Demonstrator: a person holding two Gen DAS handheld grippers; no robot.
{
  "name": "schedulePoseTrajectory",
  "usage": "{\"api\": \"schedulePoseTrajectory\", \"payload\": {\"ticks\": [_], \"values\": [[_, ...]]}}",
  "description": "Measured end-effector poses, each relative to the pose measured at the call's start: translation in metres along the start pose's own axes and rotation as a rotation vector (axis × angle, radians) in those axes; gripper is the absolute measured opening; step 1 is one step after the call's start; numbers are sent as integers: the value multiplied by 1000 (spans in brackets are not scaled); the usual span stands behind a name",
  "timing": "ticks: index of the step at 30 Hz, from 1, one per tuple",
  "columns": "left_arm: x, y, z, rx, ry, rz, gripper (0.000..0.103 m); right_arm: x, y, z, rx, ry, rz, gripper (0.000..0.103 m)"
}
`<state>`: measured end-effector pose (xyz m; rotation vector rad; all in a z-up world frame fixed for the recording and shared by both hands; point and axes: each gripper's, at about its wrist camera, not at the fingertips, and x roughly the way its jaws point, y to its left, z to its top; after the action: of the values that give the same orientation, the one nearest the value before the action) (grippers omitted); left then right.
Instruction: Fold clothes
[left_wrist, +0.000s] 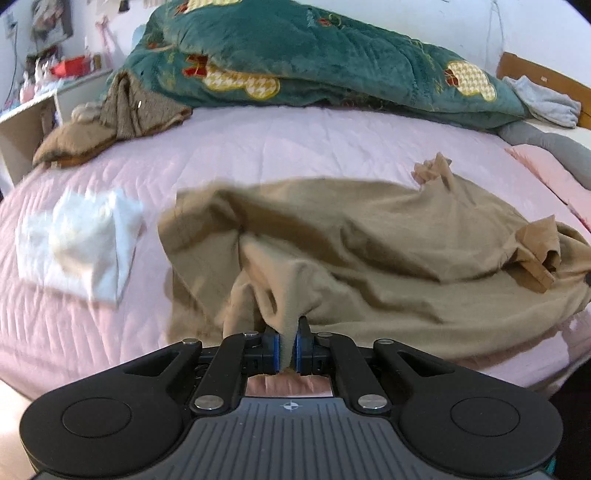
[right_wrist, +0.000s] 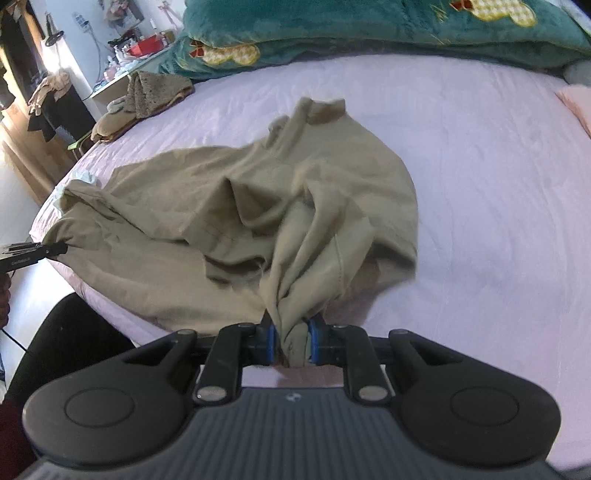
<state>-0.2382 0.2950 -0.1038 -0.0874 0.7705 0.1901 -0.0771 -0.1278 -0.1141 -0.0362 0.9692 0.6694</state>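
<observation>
The tan shirt (left_wrist: 369, 236) is lying crumpled on the pink bedspread (left_wrist: 295, 147) ahead of both tongs, not yet folded. The left gripper (left_wrist: 287, 345) and right gripper (right_wrist: 291, 341) are each pinching its near edge. A folded white garment (left_wrist: 79, 240) is lying left of the left gripper.

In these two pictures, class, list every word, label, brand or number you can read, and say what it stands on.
No text can be read.
Left gripper: a pale line of print on its arm, too small and blurred to read.
Wall picture: too blurred to tell any lettering.
Green blanket: patterns only, no words.
</observation>
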Motion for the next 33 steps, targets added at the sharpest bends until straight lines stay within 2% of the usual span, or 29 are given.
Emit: {"api": "schedulePoseTrajectory", "payload": {"ticks": [7,12,16,23,25,26,28,30,33], "values": [[21,-2,92,39,-37,45,9,3,1,86,-104,-49,-15,17],[61,14,142,-14,25,63,9,33,-12,138,-106,-37,-28,16],[105,26,158,-46,107,78,12,65,-24,164,-95,3,-38,16],[172,42,169,-80,204,91,20,128,-49,181,-72,92,-51,16],[183,44,174,-58,208,94,27,143,-55,186,-69,109,-58,16],[187,43,176,-41,211,108,32,149,-58,189,-63,119,-61,18],[190,44,179,-21,207,148,55,157,-63,192,-50,137,-70,26],[183,46,179,-11,189,180,62,155,-64,193,-48,138,-85,36],[164,50,176,-19,160,203,63,139,-64,194,-36,106,-113,58]]}}
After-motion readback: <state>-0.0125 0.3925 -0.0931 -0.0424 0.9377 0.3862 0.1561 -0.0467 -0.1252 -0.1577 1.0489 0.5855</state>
